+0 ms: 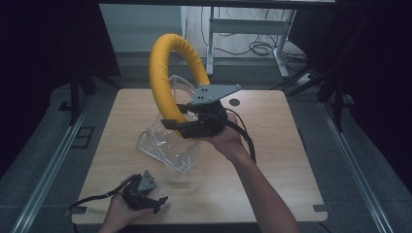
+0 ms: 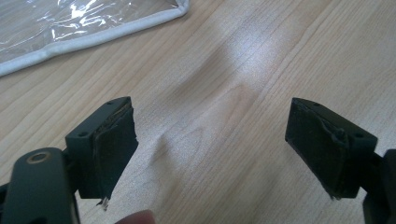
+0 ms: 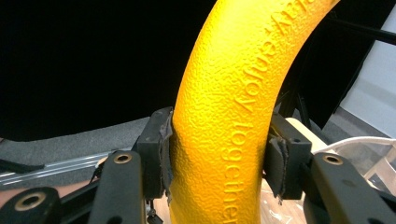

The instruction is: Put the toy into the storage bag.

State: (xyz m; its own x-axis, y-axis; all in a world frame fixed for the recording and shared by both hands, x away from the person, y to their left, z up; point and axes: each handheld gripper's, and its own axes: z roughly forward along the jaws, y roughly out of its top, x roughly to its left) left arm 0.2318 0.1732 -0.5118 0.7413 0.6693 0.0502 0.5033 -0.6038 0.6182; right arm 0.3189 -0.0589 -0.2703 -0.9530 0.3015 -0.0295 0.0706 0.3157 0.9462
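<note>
At the lower left of the high view, the left gripper (image 1: 154,201) rests low on the wooden table (image 1: 272,160), jaws spread wide with nothing between them. Toward centre, the right gripper (image 1: 171,122) is clamped on one yellow foam ring (image 1: 160,73), held upright over what looks like one clear plastic bag (image 1: 167,145).

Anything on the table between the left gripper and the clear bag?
Nothing: the high view shows bare wood between the left gripper and the clear bag; the left gripper view shows the same up to the bag's white edge.
</note>
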